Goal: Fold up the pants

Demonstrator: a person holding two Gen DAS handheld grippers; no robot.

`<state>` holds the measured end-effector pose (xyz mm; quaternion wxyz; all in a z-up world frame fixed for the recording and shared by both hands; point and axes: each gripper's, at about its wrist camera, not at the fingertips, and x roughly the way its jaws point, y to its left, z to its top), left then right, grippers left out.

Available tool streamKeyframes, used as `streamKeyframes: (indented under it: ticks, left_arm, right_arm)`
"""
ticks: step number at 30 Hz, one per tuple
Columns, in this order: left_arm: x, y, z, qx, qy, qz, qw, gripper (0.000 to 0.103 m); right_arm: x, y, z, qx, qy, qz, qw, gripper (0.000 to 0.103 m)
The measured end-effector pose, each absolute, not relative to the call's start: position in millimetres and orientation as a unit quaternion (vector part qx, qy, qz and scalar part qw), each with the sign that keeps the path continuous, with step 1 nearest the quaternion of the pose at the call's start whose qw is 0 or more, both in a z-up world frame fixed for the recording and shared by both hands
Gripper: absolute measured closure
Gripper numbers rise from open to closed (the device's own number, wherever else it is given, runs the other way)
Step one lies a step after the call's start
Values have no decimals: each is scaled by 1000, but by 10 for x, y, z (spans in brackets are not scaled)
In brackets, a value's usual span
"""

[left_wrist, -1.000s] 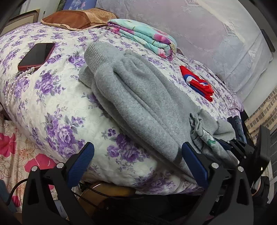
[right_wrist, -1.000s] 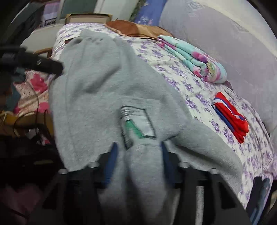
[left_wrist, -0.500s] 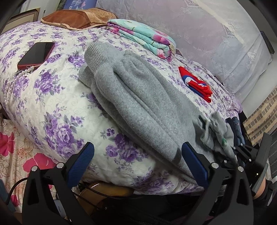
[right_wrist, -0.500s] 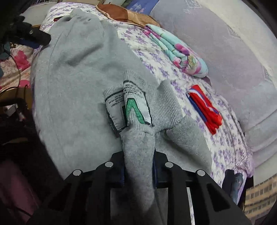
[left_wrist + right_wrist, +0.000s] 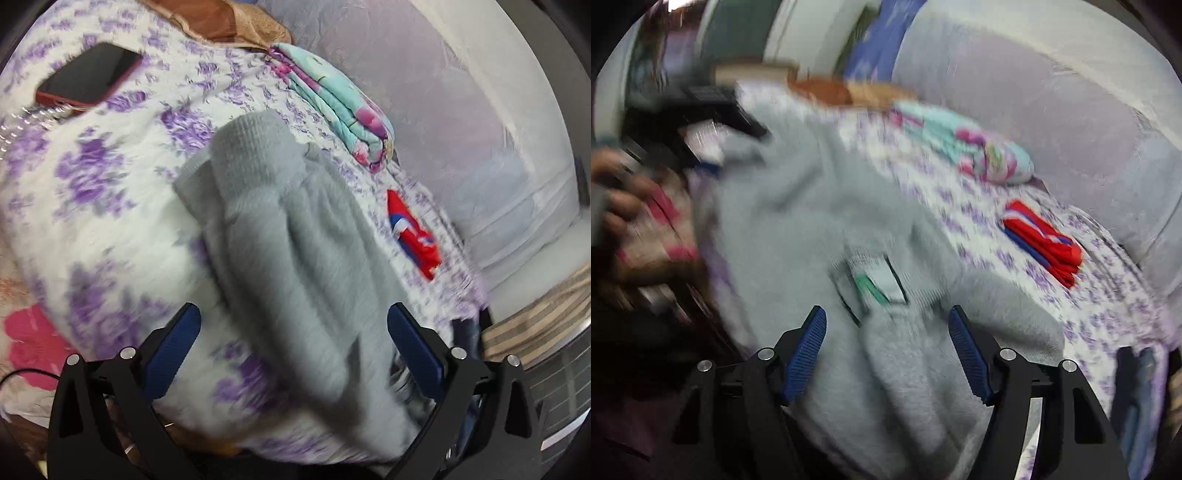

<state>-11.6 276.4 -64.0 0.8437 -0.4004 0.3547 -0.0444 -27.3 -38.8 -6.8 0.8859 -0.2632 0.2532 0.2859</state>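
The grey pants (image 5: 295,251) lay lengthwise on the flower-print bed (image 5: 110,206), waistband label (image 5: 875,280) up. The right gripper (image 5: 886,350) had just been opening its jaws; they stood apart, the waistband fabric between them but unpressed. The left gripper (image 5: 291,354) hung with jaws wide, gripping nothing, over the pants' near edge

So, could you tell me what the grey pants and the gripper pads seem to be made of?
The grey pants look like soft, matte fleece or brushed knit: fuzzy nap, ribbed cuff. The left gripper pads look like blue ridged rubber or plastic, which one is unclear.
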Motion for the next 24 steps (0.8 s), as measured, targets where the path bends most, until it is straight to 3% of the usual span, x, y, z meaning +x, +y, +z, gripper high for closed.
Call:
streamKeyframes:
  ticks: [8,9,11,14,20,24]
  left_arm:
    - [199,2909,-739,-468,325,-62,820,7]
    - [197,2897,-712,-469,319,-64,821,12]
    - [186,2817,-637,-446,318,-64,834,52]
    - [111,2720,-482,-409,305,-50,859,67]
    - [-164,1593,499,-145,237,-46,960,68]
    - [-489,154,779,99,206,-109,967,64]
  right_arm:
    - [-378,-716,52,-183,228,292,911,32]
    - [-367,-768,52,-174,230,286,914,33]
    - [-387,-930,63,-147,226,271,924,33]
    - [-360,-1243,79,-92,220,244,940,33]
    - [-293,-1942,100,1,214,175,961,33]
    - [-253,-2410,130,50,207,123,969,31]
